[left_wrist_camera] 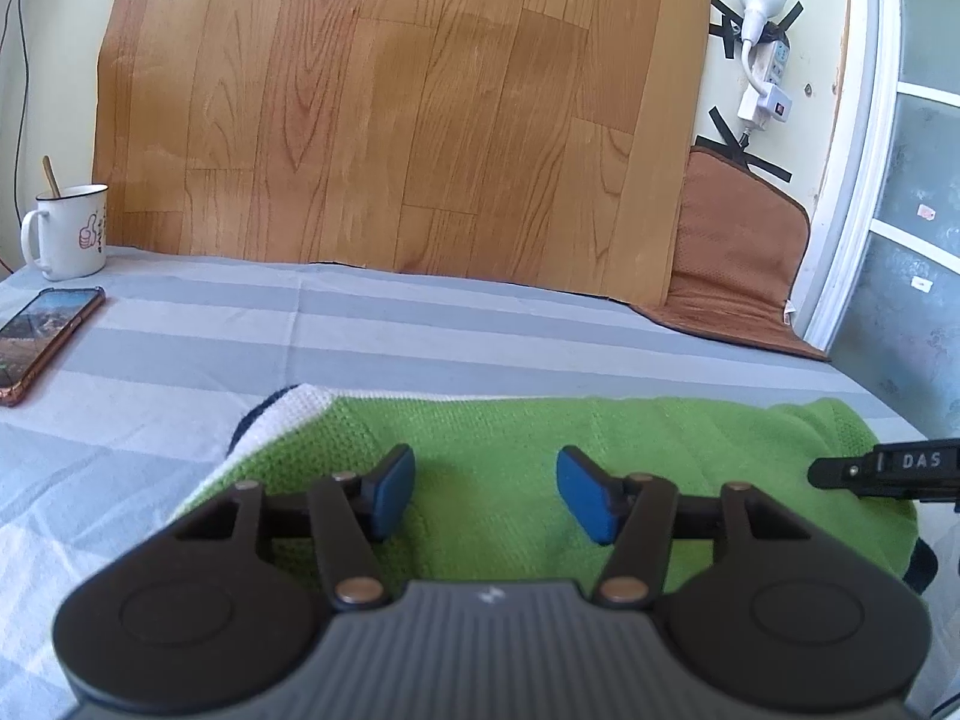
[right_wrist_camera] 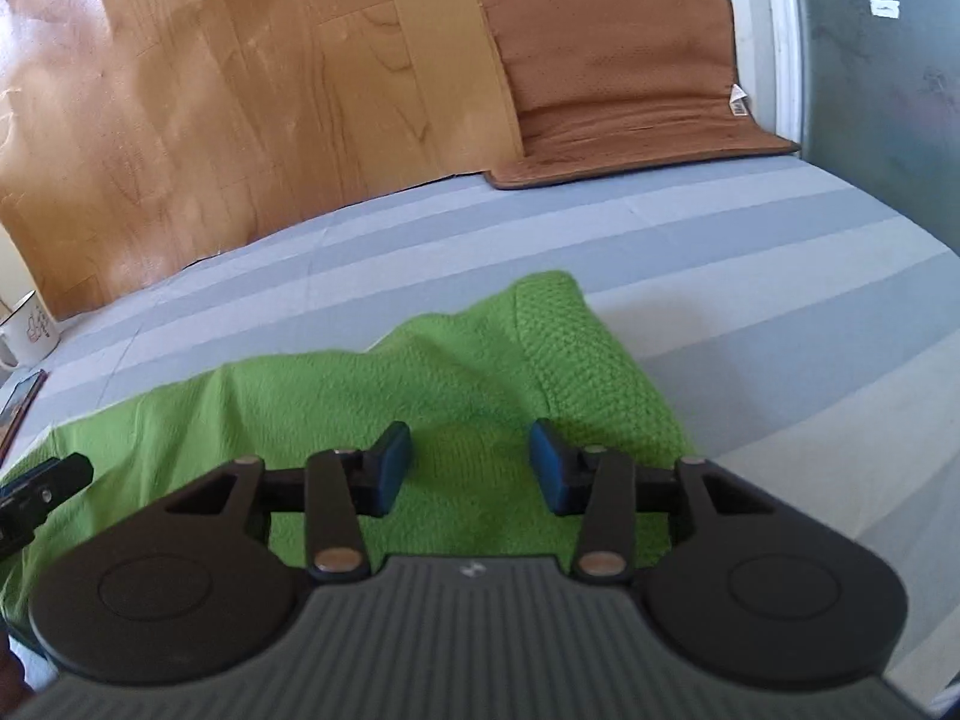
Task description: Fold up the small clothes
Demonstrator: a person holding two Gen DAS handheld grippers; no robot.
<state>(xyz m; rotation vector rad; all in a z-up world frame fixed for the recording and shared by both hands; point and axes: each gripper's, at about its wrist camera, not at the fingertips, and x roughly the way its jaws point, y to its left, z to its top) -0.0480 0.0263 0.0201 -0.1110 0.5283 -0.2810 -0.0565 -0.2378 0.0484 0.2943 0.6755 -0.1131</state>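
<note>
Now green knit garment flat under both open jaws.

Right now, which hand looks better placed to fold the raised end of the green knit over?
Probably the right gripper: it hovers open beside the raised end of the green knit. The left gripper, also open, sits over the flat middle, nearer the white-edged end.

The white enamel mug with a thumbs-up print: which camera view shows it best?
The left wrist view. There the white enamel mug stands whole, with handle, print and a spoon inside. The right wrist view shows only part of it, cut by the left edge.
</note>
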